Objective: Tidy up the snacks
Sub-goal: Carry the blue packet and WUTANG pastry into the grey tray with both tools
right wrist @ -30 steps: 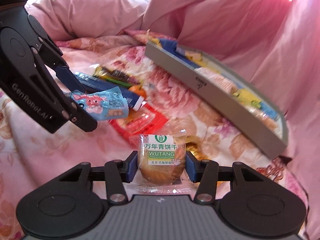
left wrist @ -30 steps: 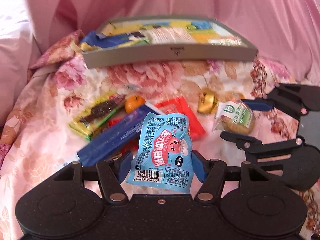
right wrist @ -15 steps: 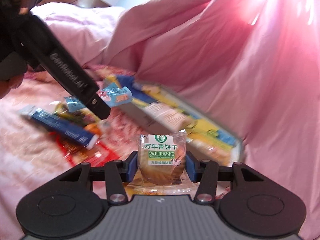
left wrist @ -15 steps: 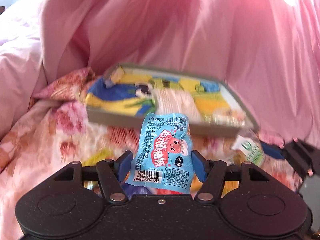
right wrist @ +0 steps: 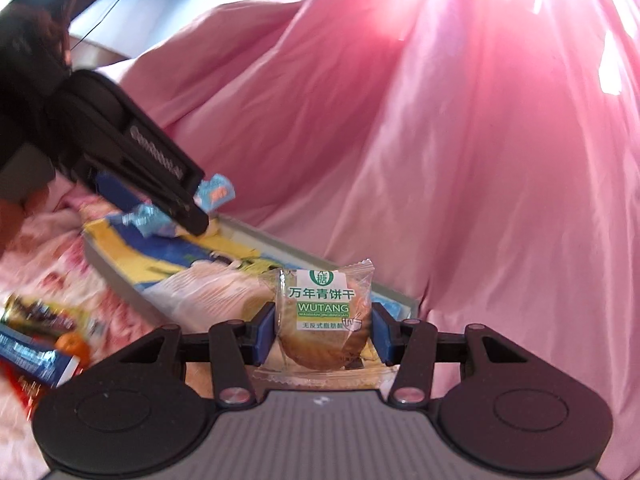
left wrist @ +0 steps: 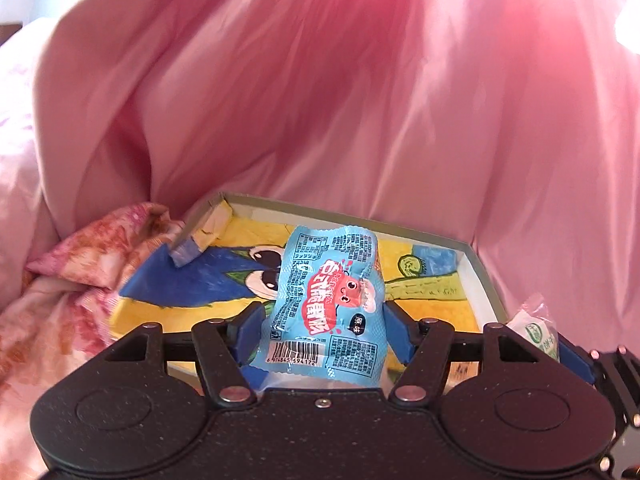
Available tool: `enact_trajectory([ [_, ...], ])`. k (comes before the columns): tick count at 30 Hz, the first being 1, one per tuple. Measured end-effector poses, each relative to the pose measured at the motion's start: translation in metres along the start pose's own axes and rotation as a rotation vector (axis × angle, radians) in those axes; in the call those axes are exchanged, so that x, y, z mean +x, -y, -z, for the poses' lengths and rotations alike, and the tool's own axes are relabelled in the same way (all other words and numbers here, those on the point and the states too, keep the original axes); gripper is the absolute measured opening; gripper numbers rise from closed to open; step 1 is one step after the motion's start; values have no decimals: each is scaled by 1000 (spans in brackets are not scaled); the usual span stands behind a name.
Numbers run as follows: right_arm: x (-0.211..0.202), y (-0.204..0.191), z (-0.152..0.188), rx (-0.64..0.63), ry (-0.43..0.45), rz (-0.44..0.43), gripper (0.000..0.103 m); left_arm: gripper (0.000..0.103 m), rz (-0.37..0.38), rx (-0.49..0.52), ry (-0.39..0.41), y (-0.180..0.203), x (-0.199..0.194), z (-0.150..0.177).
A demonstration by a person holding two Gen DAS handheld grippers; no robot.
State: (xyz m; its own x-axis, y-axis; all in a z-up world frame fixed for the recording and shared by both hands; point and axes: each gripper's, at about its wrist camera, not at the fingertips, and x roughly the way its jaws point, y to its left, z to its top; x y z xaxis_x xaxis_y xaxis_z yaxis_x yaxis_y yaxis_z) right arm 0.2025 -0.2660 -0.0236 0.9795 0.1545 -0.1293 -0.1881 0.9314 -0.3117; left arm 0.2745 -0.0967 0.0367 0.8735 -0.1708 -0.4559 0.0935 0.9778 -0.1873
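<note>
The left wrist view is looking straight down into the grey tray [left wrist: 482, 280], showing its floor lined with a yellow and blue cartoon drawing with big eyes; only here is the torn near-left corner of the tray wall showing. The left gripper [left wrist: 320, 322] is holding its jaws narrowed on a light blue snack packet [left wrist: 330, 304], upright above the tray, its red crab logo and barcode facing the camera.

The right wrist view is showing what the other is missing: loose snacks lying on the floral bedspread [right wrist: 48, 256] outside the tray, among them a small orange fruit [right wrist: 72, 346], a blue stick pack [right wrist: 32, 358] and a yellow-green bar [right wrist: 36, 312], all blurred. The right gripper [right wrist: 324, 334] is clamping a clear-wrapped round biscuit [right wrist: 326, 320] with a green and white "WUTANG" label, hovering over the tray's near edge. Pink bedding [right wrist: 440, 160] is rising behind.
</note>
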Motion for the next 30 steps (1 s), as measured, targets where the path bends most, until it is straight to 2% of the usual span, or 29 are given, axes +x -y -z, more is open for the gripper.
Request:
enact_trajectory([
  [6, 22, 18, 2, 70, -13, 7, 54, 65, -13, -37, -50, 16, 36, -7],
  [12, 42, 28, 7, 111, -43, 3, 54, 66, -14, -7, -73, 28, 57, -4],
  [30, 67, 32, 15, 166, -105, -33, 54, 67, -40, 51, -128, 35, 79, 1],
])
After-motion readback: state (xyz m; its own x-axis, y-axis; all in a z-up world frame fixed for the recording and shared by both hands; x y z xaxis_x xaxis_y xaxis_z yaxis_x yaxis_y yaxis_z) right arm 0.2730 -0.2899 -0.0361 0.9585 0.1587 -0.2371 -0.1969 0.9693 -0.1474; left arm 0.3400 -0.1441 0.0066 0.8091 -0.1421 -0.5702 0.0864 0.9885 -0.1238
